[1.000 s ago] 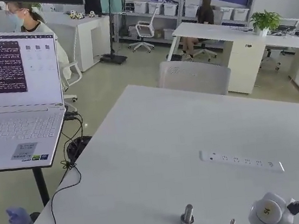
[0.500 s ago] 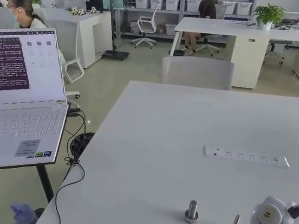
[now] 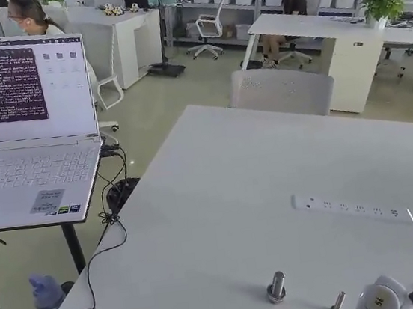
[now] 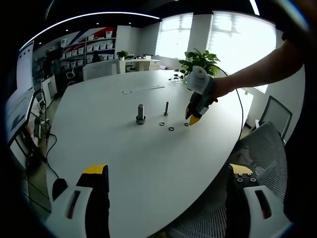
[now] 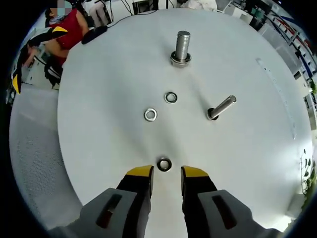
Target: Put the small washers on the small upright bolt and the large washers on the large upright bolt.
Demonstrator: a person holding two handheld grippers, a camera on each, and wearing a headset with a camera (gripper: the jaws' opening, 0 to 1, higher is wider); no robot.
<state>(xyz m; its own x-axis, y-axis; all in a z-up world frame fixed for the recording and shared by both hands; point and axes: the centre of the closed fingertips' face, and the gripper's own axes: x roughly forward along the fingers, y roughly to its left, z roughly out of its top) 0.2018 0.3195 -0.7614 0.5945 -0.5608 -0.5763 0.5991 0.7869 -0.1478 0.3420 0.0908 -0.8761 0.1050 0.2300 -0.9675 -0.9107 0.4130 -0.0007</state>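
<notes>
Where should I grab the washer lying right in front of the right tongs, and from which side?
Probably take the washer across its outer rim, coming down from above. It lies flat on the table, so its thin edge gives little to grip from the side. The right tongs are open, tips just short of it.

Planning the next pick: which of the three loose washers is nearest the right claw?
The lone washer right at the tips of the right claw; the middle washer and the far washer lie well ahead.
</notes>
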